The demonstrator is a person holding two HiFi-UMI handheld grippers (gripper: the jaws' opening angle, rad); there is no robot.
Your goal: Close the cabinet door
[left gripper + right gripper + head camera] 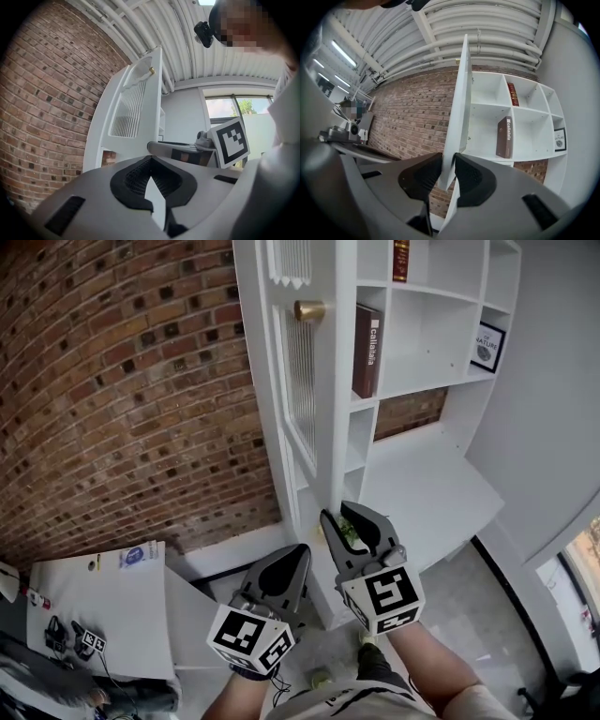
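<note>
My right hand-held gripper (447,171) seems pinched on the bottom corner of the cabinet door (460,103), which stands ajar at frame centre. My left hand-held gripper (151,185) is closed and empty. The door looks stiff, light and smooth-painted, so I'd hold its free edge.

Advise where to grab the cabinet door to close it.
Pinch the cabinet door by its thin free edge near the bottom, coming edge-on from the front: it stands open, edge toward you, slim enough for the jaws. The right gripper grips it there; the brass knob sits higher.
</note>
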